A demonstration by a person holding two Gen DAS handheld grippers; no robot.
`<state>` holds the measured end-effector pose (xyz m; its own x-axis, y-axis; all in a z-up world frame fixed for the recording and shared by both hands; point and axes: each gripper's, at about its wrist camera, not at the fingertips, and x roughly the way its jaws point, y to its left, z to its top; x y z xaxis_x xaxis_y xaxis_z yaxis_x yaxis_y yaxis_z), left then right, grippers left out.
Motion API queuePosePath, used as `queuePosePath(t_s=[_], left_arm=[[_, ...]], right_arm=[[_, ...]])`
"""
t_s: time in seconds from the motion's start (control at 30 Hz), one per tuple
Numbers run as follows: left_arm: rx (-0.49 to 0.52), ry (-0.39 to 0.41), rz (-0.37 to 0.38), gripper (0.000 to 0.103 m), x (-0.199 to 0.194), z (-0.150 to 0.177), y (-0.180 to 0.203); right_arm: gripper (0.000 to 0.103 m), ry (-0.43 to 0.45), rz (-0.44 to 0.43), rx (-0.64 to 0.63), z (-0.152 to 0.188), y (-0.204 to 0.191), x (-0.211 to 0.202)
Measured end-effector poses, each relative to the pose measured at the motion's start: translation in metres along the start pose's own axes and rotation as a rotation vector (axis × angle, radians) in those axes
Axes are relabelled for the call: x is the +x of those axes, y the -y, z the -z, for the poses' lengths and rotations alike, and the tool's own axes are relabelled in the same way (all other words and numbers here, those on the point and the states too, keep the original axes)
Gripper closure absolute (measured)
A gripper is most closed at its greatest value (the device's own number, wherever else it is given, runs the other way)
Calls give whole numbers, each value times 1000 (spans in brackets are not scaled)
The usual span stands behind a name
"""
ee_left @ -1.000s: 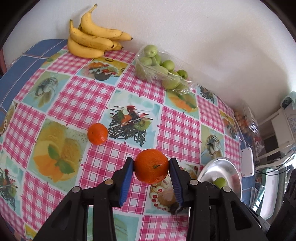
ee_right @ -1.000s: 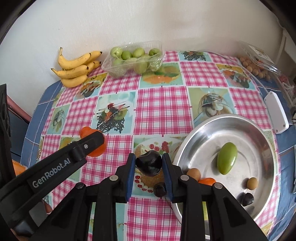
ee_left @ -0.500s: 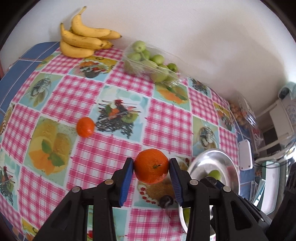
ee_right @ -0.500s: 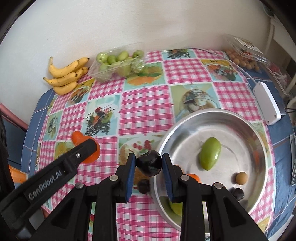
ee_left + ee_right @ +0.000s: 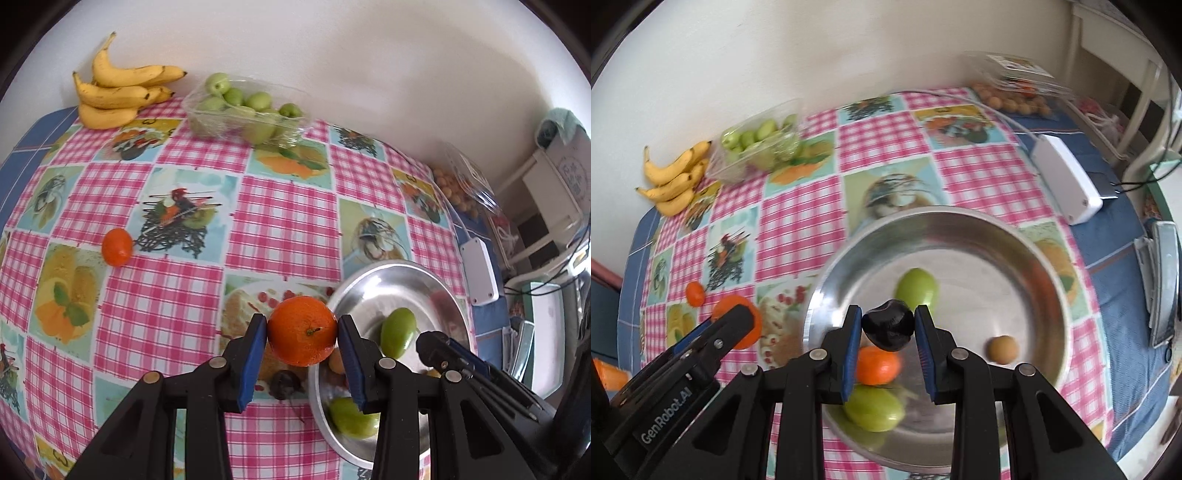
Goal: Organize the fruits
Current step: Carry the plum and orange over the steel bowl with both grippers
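My left gripper is shut on an orange, held above the table just left of the steel bowl. My right gripper is shut on a dark plum over the steel bowl. Inside the bowl lie a green fruit, a second green fruit, a small orange and a brown round fruit. A small orange rests on the tablecloth at the left. A dark plum lies on the cloth under the left gripper.
Bananas and a clear tray of green fruits stand at the back by the wall. A clear box of small brown fruits sits at the far right. A white device with a cable lies right of the bowl.
Both grippers have travelled right with their fruits. The plum now hangs over the bowl's inside. The orange has neared the bowl's left rim.
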<state>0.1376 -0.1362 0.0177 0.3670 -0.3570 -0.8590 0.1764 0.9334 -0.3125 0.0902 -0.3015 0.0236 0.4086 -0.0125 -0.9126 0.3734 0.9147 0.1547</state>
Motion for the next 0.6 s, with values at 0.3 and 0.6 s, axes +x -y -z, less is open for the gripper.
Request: queuePosePath(t_s=[0.3,0.6], left_arm=[[56,-27,5,61,10,12,28],[123,-41,-5,61,15,20,49]], right_arm=[[72,4,18,60,1,39,-4],[72,14,27,127,3,68,-8]])
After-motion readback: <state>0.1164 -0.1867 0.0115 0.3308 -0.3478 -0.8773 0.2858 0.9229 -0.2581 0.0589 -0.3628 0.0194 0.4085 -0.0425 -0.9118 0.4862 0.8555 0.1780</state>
